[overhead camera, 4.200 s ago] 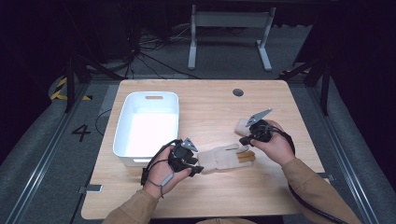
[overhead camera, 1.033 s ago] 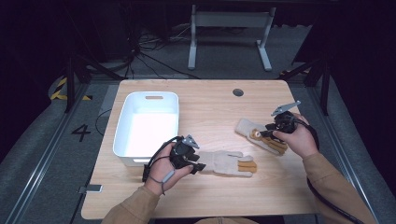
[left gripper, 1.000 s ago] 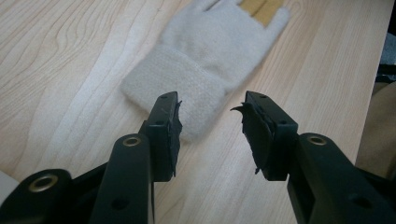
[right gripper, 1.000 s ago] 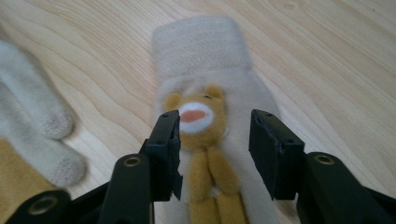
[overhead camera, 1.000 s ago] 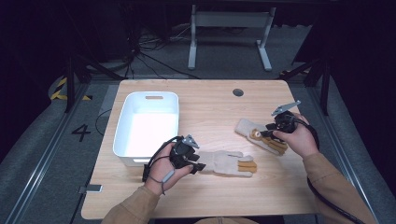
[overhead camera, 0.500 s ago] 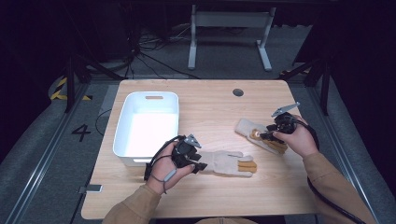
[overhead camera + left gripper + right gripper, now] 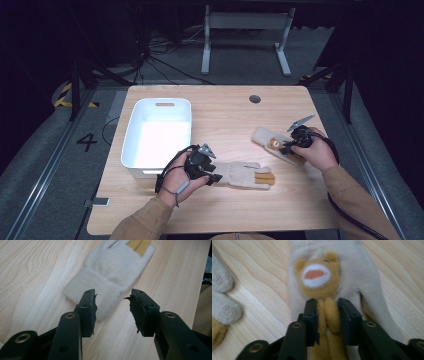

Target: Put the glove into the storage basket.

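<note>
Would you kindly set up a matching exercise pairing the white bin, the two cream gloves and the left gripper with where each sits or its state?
Things:
1. white rectangular plastic bin
2. cream knitted glove with a tan bear face
3. cream knitted glove with tan fingers lying nearer the table's front edge
4. left gripper

States:
A. jaws apart, over a ribbed cuff
B. tan fingers pinched between the right gripper jaws
C. stands at the table's left part
D. lies flat, cuff toward the left gripper

Pairs: 1-C, 2-B, 3-D, 4-A
</note>
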`<state>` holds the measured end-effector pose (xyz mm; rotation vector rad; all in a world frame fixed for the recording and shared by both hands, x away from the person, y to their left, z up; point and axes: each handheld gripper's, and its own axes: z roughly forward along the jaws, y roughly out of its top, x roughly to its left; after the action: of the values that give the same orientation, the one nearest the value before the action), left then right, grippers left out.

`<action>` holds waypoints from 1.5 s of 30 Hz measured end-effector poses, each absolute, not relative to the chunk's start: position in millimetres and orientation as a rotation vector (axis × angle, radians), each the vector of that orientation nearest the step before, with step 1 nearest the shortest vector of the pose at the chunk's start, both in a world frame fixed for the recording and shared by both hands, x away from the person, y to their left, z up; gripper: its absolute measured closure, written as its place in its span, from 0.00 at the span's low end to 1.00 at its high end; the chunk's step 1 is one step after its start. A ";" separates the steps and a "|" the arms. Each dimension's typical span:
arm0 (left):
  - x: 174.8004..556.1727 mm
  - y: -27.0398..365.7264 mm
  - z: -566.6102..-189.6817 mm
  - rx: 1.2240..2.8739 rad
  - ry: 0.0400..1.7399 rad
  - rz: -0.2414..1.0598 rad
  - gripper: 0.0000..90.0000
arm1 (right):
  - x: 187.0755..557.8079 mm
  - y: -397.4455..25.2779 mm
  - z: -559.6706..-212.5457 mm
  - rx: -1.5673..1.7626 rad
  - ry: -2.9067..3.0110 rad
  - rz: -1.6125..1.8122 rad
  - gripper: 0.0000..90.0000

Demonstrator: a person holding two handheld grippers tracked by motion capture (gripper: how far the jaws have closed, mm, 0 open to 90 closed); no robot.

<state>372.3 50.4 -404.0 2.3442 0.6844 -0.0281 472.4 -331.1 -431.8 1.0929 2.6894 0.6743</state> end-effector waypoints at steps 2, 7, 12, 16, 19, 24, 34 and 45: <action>372.1 50.7 -403.7 2.344 0.683 -0.026 0.63 | 472.2 -329.8 -431.0 1.086 2.697 0.658 0.84; 372.3 52.0 -402.9 2.339 0.684 -0.023 0.63 | 470.8 -326.9 -428.7 1.056 2.700 0.630 0.89; 373.0 52.8 -402.8 2.336 0.686 -0.021 0.63 | 467.0 -326.8 -421.2 1.037 2.672 0.657 0.91; 373.2 52.4 -403.0 2.337 0.686 -0.024 0.63 | 462.9 -326.9 -407.1 1.003 2.654 0.702 0.91; 372.8 51.2 -403.8 2.338 0.685 -0.028 0.63 | 458.6 -326.2 -395.2 0.973 2.634 0.723 0.91; 372.4 51.2 -403.2 2.337 0.684 -0.024 0.63 | 449.7 -323.8 -376.3 0.917 2.597 0.772 0.91; 372.4 51.3 -402.3 2.334 0.680 -0.020 0.63 | 429.7 -308.7 -348.0 0.807 2.576 0.871 0.91; 372.0 53.3 -399.7 2.327 0.683 -0.016 0.63 | 407.7 -280.0 -339.5 0.664 2.626 0.948 0.91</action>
<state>372.0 53.3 -399.7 2.3266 0.6833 -0.0156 407.7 -280.0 -339.5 0.6639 2.6255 0.9478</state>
